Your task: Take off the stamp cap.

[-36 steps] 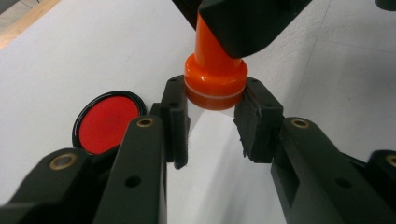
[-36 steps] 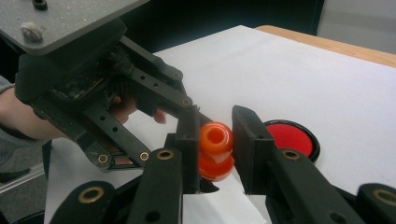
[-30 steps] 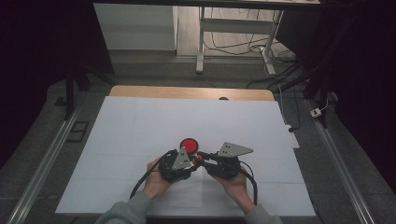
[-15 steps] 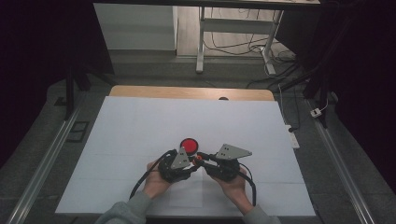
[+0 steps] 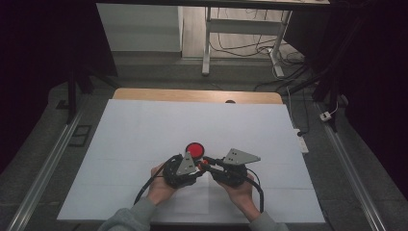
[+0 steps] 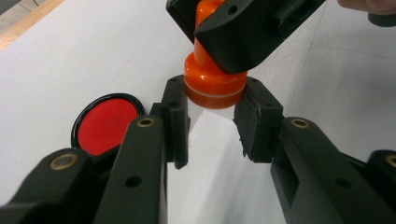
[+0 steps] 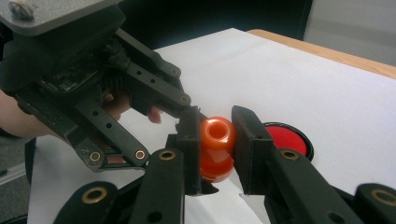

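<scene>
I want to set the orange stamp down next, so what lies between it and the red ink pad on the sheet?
Nothing visible does. The orange stamp is held by both the left tool and the right tool, and the red ink pad lies open on bare white sheet just beside them.

Orange stamp (image 6: 215, 84): top hidden behind right gripper (image 6: 243, 28) in left gripper view; tiny in high view.

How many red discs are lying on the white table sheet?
1. The red disc lies flat on the white sheet, just beyond the two grippers. None seems hidden.
</scene>
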`<state>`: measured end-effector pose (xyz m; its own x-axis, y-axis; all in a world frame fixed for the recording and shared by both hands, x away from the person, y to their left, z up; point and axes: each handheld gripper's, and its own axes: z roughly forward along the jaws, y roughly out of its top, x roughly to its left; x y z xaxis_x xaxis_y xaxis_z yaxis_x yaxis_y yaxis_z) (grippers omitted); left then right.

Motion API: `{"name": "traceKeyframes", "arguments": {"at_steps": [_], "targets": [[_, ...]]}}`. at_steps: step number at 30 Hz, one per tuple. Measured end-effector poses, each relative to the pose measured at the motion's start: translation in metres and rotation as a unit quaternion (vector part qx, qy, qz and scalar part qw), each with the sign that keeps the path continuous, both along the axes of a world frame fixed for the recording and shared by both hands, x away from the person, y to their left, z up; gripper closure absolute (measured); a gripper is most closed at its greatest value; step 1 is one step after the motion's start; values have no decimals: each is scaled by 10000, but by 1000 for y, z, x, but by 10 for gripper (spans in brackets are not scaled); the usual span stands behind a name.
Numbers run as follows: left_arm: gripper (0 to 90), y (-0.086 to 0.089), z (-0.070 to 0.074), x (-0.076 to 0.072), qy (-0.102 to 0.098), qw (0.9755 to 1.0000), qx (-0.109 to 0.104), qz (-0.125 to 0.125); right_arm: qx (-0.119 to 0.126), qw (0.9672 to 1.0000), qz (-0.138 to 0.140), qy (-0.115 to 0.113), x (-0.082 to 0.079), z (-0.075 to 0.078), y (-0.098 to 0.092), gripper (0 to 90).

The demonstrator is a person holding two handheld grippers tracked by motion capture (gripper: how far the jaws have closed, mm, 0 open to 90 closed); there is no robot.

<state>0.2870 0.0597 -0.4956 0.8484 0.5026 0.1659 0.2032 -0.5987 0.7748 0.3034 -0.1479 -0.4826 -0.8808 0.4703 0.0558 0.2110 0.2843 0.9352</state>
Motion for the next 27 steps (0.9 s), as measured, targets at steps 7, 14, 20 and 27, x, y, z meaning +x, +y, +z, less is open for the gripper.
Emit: {"name": "traceKeyframes", "arguments": {"at_steps": [7,14,20,27], "targets": [[662,1,0,1,97,9999,-44,-24,-25,10000,-10,-7,-1,-1,1,734],[661,1,-13,7,462,9989,-26,14,223,9991,-237,-283,0,14,-13,734],[660,6,-4,6,288,9995,-64,69,203,9994,-205,-181,2,9,-16,733],[659,14,0,6,181,9995,-232,136,192,9995,-171,-195,2,11,-16,732]]}}
